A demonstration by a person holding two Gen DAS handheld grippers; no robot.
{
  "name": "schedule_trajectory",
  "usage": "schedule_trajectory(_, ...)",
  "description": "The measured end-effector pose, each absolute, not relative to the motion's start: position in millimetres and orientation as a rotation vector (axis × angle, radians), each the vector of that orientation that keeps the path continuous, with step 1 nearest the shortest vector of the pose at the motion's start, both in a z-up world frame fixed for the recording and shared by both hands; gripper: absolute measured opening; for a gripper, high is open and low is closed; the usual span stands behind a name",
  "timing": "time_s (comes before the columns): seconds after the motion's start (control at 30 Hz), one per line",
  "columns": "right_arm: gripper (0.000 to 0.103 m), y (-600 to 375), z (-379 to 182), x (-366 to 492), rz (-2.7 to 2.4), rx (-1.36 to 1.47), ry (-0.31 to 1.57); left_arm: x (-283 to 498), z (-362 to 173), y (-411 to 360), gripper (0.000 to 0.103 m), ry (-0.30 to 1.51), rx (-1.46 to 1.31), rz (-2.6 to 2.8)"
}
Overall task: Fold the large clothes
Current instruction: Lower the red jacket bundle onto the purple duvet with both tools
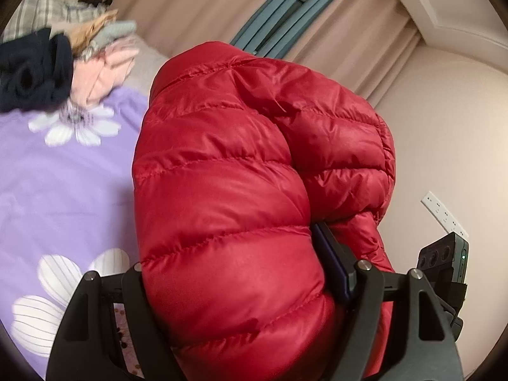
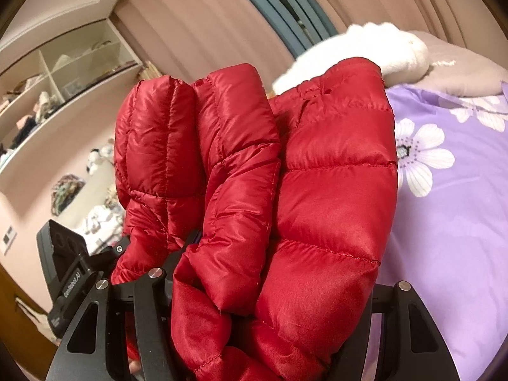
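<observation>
A red quilted puffer jacket (image 1: 228, 165) is bunched into a thick bundle and fills the middle of the left wrist view. My left gripper (image 1: 231, 247) is shut on it. The right finger's pad (image 1: 330, 254) presses into the fabric, and the left finger is hidden under the bulge. In the right wrist view the same jacket (image 2: 330, 190) hangs in folded layers over my right gripper (image 2: 282, 254), which is also shut on it. Only the left finger (image 2: 192, 243) shows among the folds. The jacket is held above a purple flowered bedspread (image 2: 451, 222).
A pile of loose clothes (image 1: 63, 60) lies on the bedspread (image 1: 63, 184) at the far left. A white fluffy cushion (image 2: 365, 50) and a grey pillow (image 2: 460, 63) lie at the bed's head. Curtains (image 1: 333, 16) hang behind. Open shelves (image 2: 57, 89) stand on the left.
</observation>
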State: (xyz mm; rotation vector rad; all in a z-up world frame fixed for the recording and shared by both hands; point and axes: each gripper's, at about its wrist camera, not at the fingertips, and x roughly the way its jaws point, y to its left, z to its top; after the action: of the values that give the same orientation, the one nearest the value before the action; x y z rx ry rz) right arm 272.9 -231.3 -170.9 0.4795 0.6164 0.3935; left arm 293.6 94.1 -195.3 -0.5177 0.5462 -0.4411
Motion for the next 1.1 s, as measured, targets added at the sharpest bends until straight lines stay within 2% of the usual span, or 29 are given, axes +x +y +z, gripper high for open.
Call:
schedule_trajectory(0.17, 0.065, -237, -183, 273, 0.354, 0.497, 0.681, 327, -236, 84, 0.077, 0.627, -0.526, -0.419)
schedule_trajectory(0.27, 0.065, -246, -209, 289, 0.322, 0.517, 0.729, 351, -268, 75, 0.077, 0.686, -0.509, -0.402)
schedule_trajectory(0.4, 0.065, -258, -262, 318, 0.236, 0.539, 0.867, 371, -322, 66, 0.089, 0.739, -0.434, -0.32)
schedule_trajectory(0.53, 0.068, -266, -276, 316, 0.291, 0.569, 0.795, 369, -319, 65, 0.09, 0.738, -0.402, -0.314)
schedule_trajectory(0.93, 0.07, -252, -275, 319, 0.272, 0.555, 0.777, 368, -321, 66, 0.098, 0.748, -0.399, -0.265)
schedule_trajectory(1.1, 0.076, -255, -262, 310, 0.232, 0.626, 0.85, 355, -306, 82, 0.094, 0.769, -0.449, -0.237)
